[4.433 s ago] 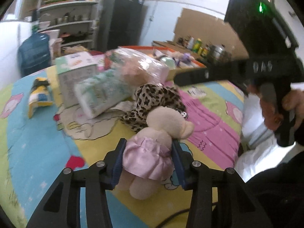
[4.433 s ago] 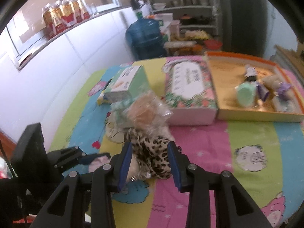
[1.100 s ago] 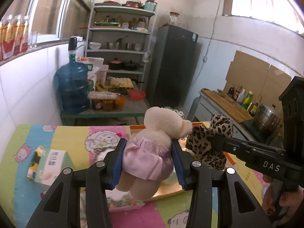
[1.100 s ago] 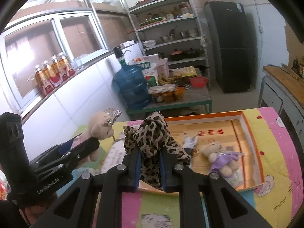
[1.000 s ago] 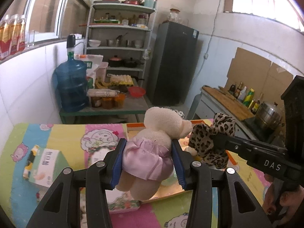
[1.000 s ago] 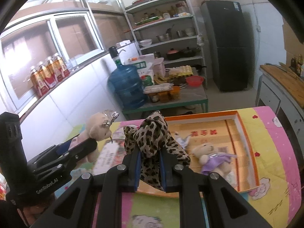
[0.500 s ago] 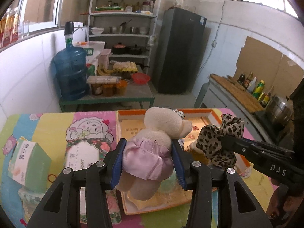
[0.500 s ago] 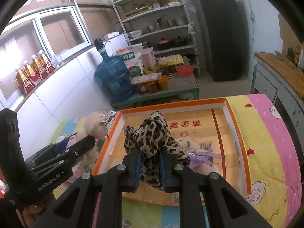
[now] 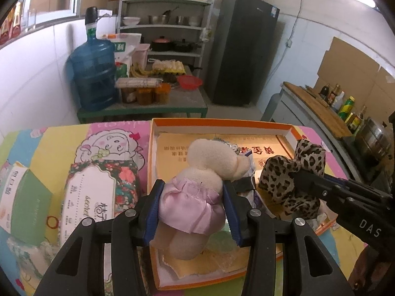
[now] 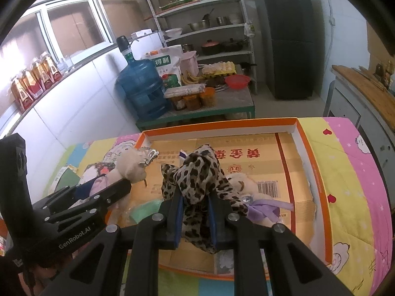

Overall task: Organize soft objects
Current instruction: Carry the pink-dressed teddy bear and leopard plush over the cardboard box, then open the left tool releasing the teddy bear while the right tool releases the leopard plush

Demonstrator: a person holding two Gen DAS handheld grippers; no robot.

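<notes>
Over the orange-rimmed cardboard tray (image 10: 312,162) on the cartoon-print sheet (image 10: 345,172), both tools hang with a soft toy each. The left gripper (image 9: 192,212) is clamped on a cream plush bear in a pink satin skirt (image 9: 195,197), its blue pads pressed into the skirt on either side. The right gripper (image 10: 195,212) is pinched narrow on a leopard-print soft piece (image 10: 197,177), which bunches up between the pads. Neither item looks set down; both seem to hang just above the tray floor, where another small bear with a purple bow (image 10: 256,197) already lies. The step in hand is delivery into the tray. Next, each tool likely needs to sink a little to a bare patch of cardboard, clear of the bow bear, then open its jaws and back away without dragging fabric
</notes>
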